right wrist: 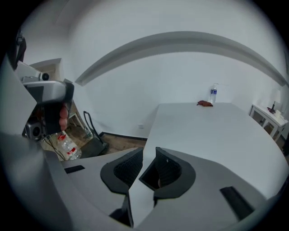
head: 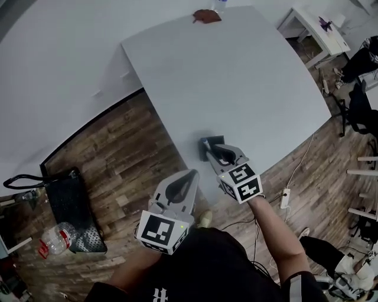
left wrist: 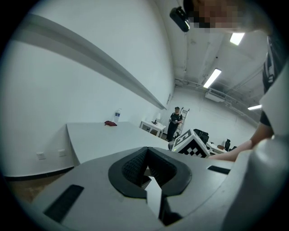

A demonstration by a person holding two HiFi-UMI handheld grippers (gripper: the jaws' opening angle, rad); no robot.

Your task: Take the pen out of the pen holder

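Note:
A dark square pen holder (head: 206, 143) stands on the white table (head: 236, 76) near its front edge. My right gripper (head: 217, 148) hovers right over the holder, its jaws a narrow gap apart. In the right gripper view the gripper (right wrist: 149, 151) is open, and a dark cavity of the holder (right wrist: 151, 177) shows in the gap; I cannot make out a pen clearly. My left gripper (head: 192, 173) hangs at the table's front edge, left of the holder. In its own view the left gripper (left wrist: 146, 152) is shut with nothing in it.
A reddish cloth (head: 207, 16) and a water bottle (right wrist: 213, 94) lie at the table's far end. On the wooden floor to the left sit a black bag (head: 69, 206) and a plastic bottle (head: 56, 239). A power strip (head: 285, 197) and a small white table (head: 316, 26) are at the right.

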